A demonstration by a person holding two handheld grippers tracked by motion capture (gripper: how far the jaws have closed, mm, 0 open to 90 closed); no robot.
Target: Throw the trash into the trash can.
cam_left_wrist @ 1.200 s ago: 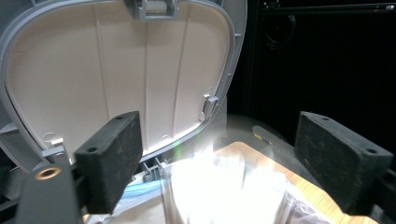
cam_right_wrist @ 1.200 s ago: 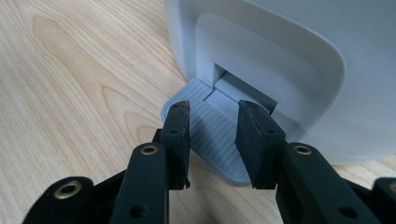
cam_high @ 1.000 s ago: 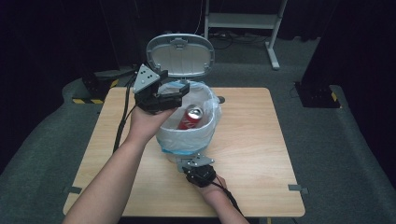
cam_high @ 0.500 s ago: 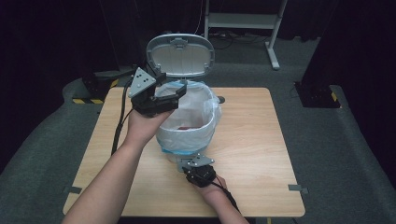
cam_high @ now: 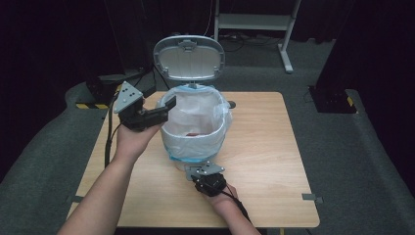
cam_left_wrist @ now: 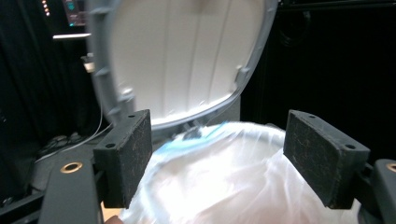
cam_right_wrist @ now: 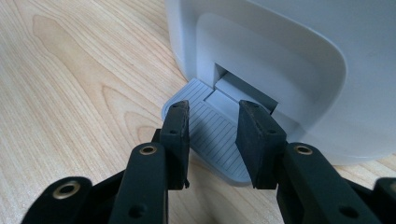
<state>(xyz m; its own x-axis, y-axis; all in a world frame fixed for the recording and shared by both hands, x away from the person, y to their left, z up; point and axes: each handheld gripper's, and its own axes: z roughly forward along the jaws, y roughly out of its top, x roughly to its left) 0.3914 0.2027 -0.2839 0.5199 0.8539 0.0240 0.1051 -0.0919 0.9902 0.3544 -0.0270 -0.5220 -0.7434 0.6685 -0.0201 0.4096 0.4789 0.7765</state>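
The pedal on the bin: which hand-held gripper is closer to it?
Right. The right hand-held gripper sits on the pedal; the left hand-held gripper is up beside the bin rim.

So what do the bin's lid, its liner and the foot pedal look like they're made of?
The lid looks like moulded plastic, grey rim around a smooth, slightly glossy white inside. The liner appears to be thin translucent plastic film: it crinkles, catches the light and folds over the rim. The foot pedal seems matte grey plastic with fine moulded ridges for grip.
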